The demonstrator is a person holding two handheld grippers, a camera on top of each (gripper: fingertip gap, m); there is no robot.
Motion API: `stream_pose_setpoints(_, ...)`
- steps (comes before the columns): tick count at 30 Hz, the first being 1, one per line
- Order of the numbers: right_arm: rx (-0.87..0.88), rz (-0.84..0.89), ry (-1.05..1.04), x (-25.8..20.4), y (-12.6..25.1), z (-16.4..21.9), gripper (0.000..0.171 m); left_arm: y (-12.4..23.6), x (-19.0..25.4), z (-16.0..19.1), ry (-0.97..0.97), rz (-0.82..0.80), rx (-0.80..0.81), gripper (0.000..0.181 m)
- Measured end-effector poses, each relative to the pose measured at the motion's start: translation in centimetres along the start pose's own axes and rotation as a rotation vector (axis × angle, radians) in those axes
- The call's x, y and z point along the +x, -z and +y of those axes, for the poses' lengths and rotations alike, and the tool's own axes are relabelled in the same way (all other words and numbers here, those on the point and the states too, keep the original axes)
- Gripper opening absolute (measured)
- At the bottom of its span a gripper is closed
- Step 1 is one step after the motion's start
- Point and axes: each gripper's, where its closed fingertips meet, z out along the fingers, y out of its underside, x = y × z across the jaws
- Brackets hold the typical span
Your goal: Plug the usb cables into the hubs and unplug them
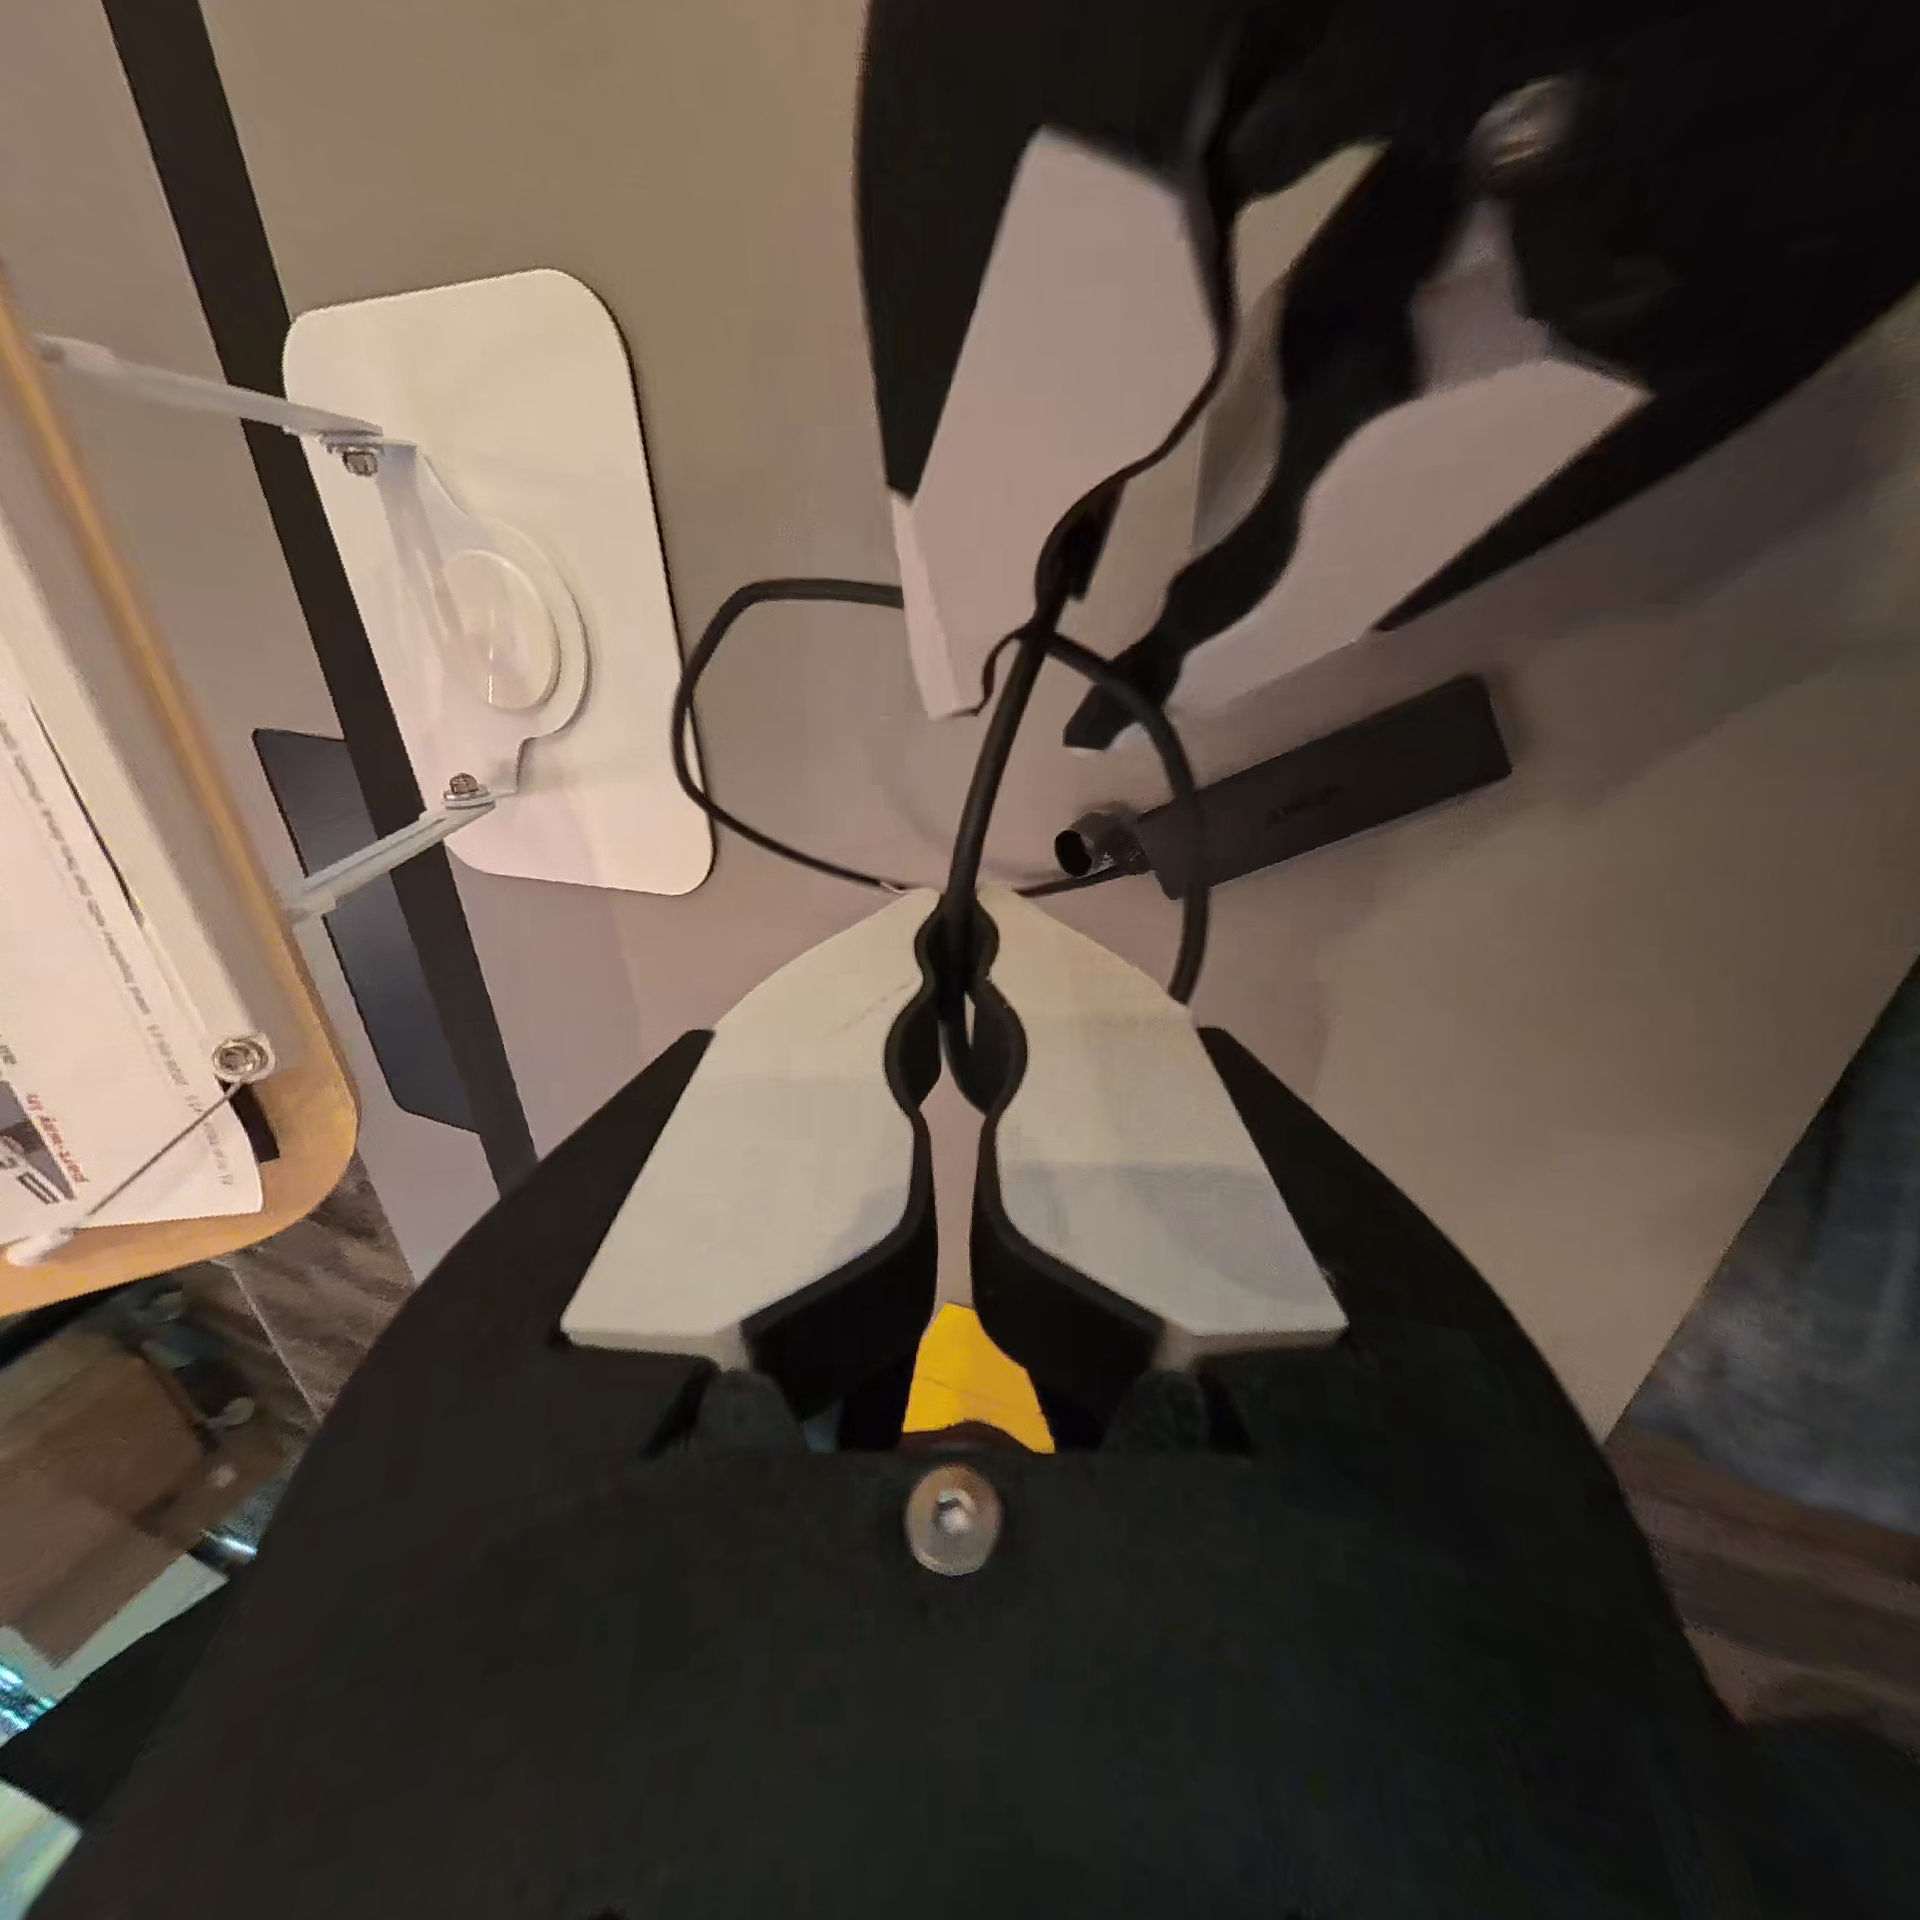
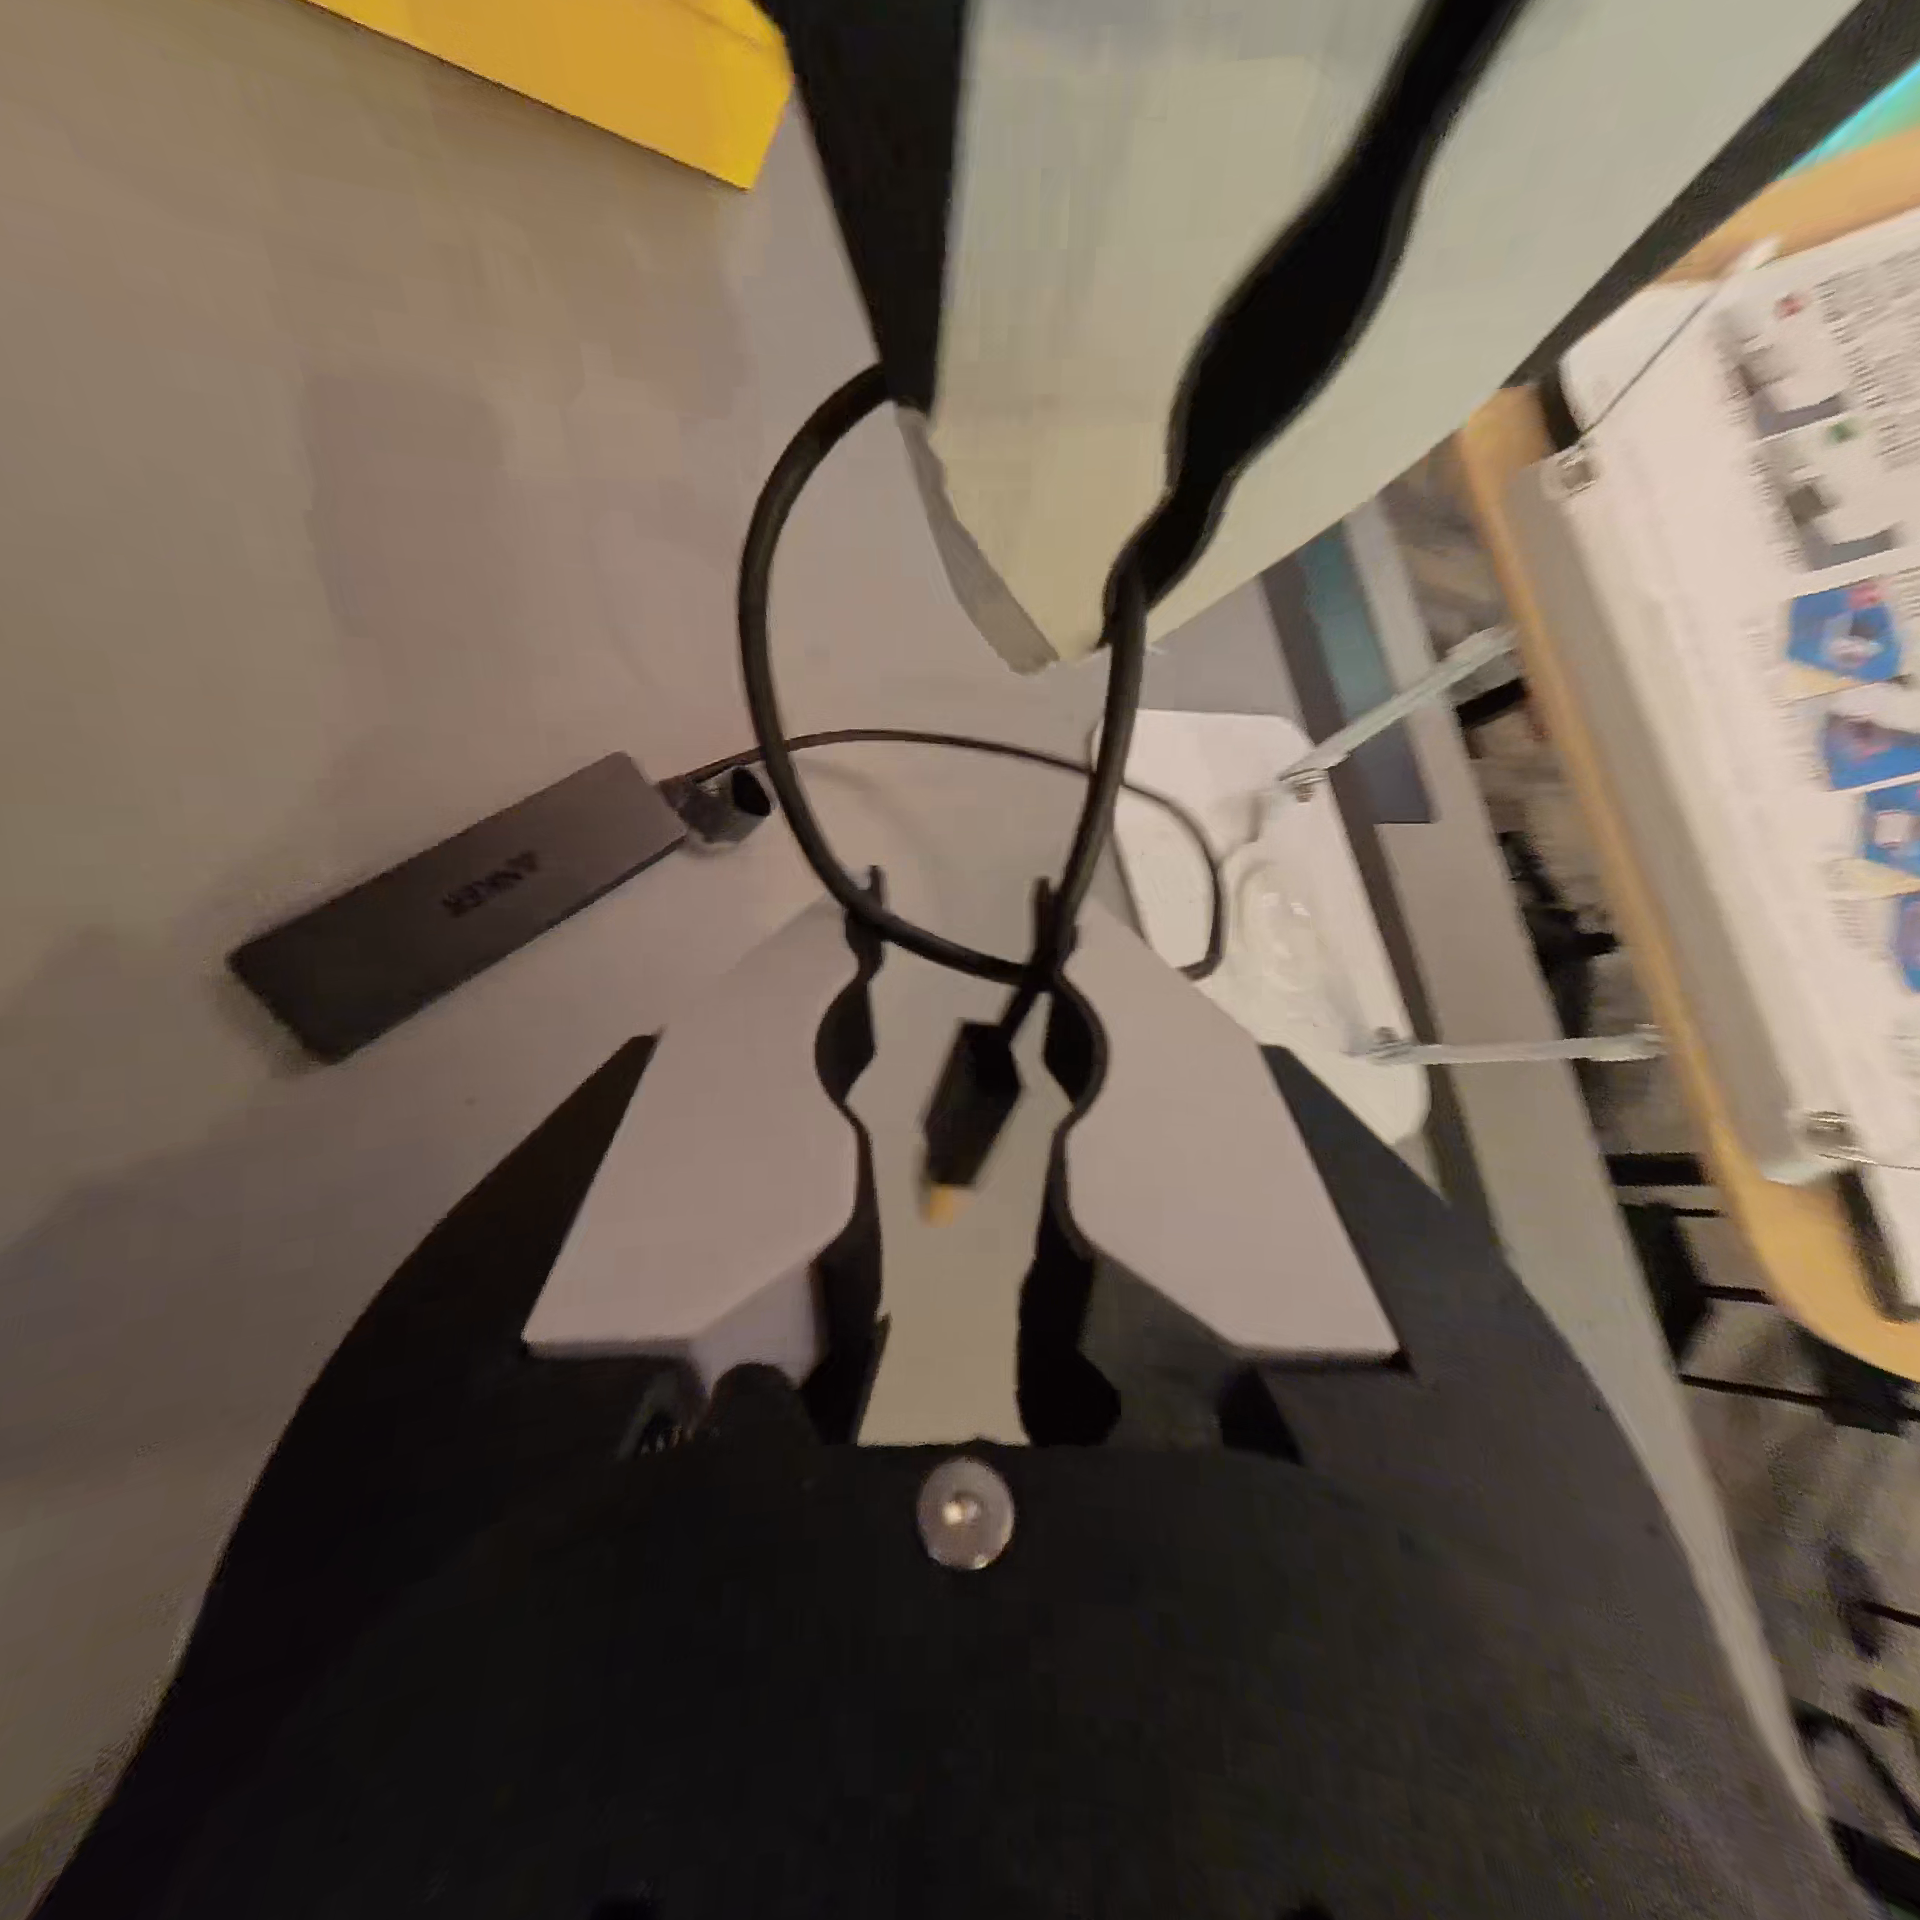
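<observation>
Table: pale grey top [image 1: 790, 208], bare between the items; dark patterned floor past its edge.
Hubs: one, a slim dark grey bar [image 1: 1340, 790], flat on the table, its own thin lead curling off one end.
Cables: one thick black usb cable [image 1: 992, 769], lifted off the table in a loop; its plug [image 2: 961, 1117] hangs free, not in the hub.
Left tool [image 1: 954, 920]: white fingers pressed together, pinching the cable at the tips.
Right tool [image 2: 956, 914]: fingers spread; the cable lies across the gap near the tips, plug dangling between them. Whether either finger touches it, cannot tell.
Tools: two, tips close together, facing each other above the table.
Stand: one white plate [image 1: 499, 582] with a clear disc and thin metal arms, beside the hub.
Board: one wooden [image 1: 301, 1132], printed sheets clipped on.
Yellow item: one [image 2: 623, 83], flat, at the table's far side.
</observation>
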Motion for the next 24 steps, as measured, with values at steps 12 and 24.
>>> stream_pose_setpoints(12, 0.115, -0.224, -0.158, -1.7, -0.6, 0.1, 0.0, 0.9, 0.9, -1.0, -0.056, 0.068, 0.159, 0.038)
stream_pose_setpoints(24, 0.213, -0.45, -0.307, -2.8, 1.2, -1.2, 0.0, -0.4, -0.1, 0.1, -0.261, -0.299, 0.004, 0.039)
